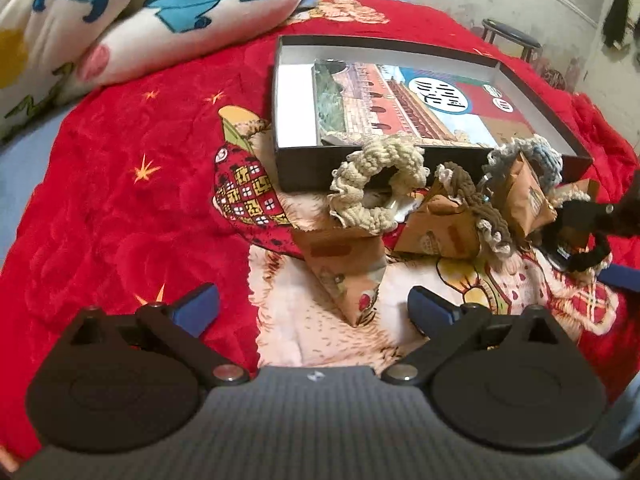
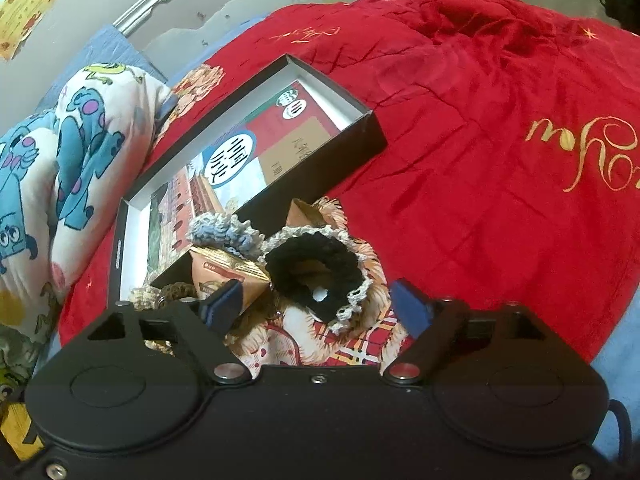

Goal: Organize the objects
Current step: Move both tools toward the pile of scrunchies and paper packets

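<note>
Both claws apart, nothing held.

Your right gripper (image 2: 316,308) tilts down w/ the black scrunchie (image 2: 316,268) between its spread jaws, prob. the next pick. Left gripper (image 1: 314,308) hangs wide over a paper packet (image 1: 348,272). Open box (image 1: 536,96) just behind the pile, likely where they're headed.

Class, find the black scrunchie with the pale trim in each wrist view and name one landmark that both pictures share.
Left wrist: the black scrunchie lies at the far right edge, partly hidden, beyond the brown scrunchie.
Right wrist: black scrunchie at lower centre, just ahead of the open right gripper, between its fingers.
Shared landmark: the black box holding a book.
</note>
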`<action>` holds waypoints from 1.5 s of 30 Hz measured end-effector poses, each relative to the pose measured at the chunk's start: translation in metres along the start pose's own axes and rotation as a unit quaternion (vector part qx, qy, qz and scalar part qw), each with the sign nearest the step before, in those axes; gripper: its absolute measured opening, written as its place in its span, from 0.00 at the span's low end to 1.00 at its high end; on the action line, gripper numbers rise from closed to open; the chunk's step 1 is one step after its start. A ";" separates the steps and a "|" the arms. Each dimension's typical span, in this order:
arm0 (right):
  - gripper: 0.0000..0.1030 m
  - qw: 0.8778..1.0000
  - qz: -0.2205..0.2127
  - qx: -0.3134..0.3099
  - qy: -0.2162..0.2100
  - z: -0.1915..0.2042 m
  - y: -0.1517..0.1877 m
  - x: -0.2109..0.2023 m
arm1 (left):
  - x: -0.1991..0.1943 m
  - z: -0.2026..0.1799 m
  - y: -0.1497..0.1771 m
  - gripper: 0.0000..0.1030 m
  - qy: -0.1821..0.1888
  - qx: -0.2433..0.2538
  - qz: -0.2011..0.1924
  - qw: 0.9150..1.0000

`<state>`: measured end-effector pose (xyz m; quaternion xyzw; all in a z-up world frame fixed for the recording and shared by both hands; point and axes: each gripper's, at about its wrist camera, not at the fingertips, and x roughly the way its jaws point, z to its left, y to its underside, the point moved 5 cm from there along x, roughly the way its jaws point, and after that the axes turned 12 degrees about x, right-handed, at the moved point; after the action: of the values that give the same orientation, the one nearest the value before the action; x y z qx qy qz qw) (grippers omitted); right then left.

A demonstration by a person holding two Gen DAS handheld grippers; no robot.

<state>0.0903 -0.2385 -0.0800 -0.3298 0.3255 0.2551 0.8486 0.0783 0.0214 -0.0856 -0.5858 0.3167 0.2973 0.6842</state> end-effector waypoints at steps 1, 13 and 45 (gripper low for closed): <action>0.85 1.000 0.000 -0.001 0.001 0.000 0.000 0.000 | 0.000 -0.001 0.000 1.00 -0.004 0.008 -0.002 1.000; 0.86 1.000 -0.001 -0.005 0.011 -0.001 0.000 0.000 | 0.002 0.003 0.004 1.00 -0.013 -0.004 0.012 1.000; 0.88 1.000 -0.022 -0.015 0.015 0.001 0.008 0.001 | 0.001 -0.005 0.002 0.83 -0.008 0.019 -0.009 1.000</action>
<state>0.0860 -0.2321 -0.0838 -0.3534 0.3265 0.2361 0.8442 0.0767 0.0172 -0.0878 -0.5732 0.3116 0.2899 0.7003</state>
